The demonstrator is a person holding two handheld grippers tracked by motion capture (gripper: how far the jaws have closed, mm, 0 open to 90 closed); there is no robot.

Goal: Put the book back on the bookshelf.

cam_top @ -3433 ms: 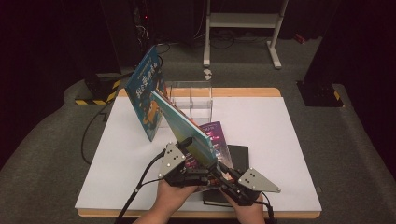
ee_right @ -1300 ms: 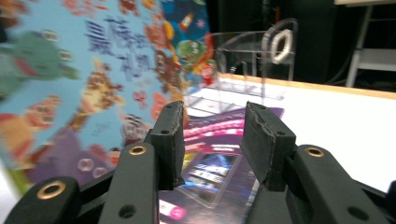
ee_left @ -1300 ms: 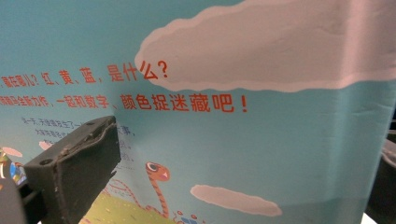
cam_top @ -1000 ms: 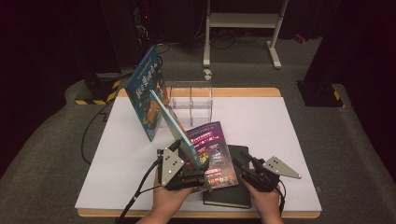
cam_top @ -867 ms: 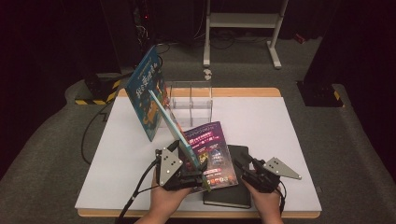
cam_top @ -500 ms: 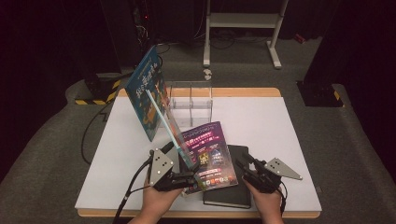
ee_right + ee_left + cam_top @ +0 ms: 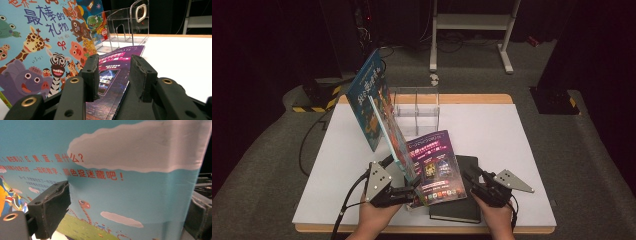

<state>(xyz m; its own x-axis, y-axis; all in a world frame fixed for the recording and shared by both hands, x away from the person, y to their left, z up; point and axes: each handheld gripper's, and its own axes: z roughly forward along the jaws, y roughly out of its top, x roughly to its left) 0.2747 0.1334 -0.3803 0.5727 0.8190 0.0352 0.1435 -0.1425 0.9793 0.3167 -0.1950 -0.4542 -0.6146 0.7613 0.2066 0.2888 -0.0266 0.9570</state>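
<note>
Blue picture book is clamped near its lower edge by the left gripper and held tilted up on edge, top corner leaning toward the far left of the table. In the left gripper view the blue cover with white clouds and red text is seen close up; one black jaw is pressed on it at lower left, the other is seen at the right edge just past the book's border. So: left jaws closed on the book.

A second, larger blue book is stood upright behind it, leaning by the clear acrylic rack at the far side of the table. Whether the two blue books touch cannot be told.

Purple book is laid flat, partly on top of a black book at the near edge. Held book's lower edge is just beside the purple one.

Right gripper is held low over the black book, near the purple cover's right edge. In the right gripper view the jaws are seen apart at a moderate gap, nothing between them; the purple book, animal-print cover and acrylic rack are seen beyond.
</note>
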